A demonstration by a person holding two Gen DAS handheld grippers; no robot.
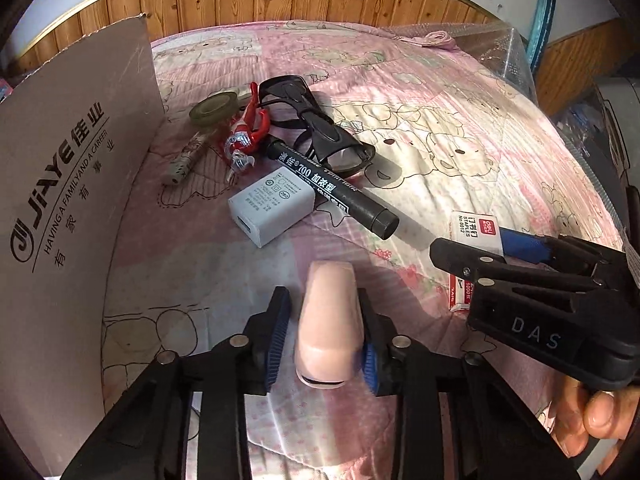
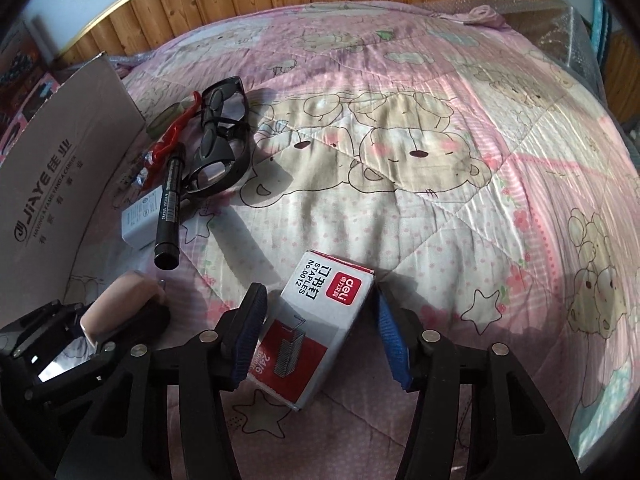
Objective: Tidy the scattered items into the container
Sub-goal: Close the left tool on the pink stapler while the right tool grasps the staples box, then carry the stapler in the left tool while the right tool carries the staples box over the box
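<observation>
- Pink quilted bedspread (image 2: 400, 216) with bear print is seen under all items; wood panelling behind.
- Left gripper (image 1: 322, 344): jaws half open, a rounded beige plastic case (image 1: 328, 332) straddled; right pad touching, left pad just apart.
- Right gripper (image 2: 320, 332): jaws wide, a cardboard staples box (image 2: 316, 328) lying flat between them; left pad touching, right pad apart.
- Cardboard box (image 1: 60, 216) stands at left edge.
- Black marker (image 1: 332, 184), white USB charger (image 1: 272, 208), black glasses (image 1: 320, 128), red figure (image 1: 248, 132), tape roll (image 1: 214, 110) are scattered beside it.
</observation>
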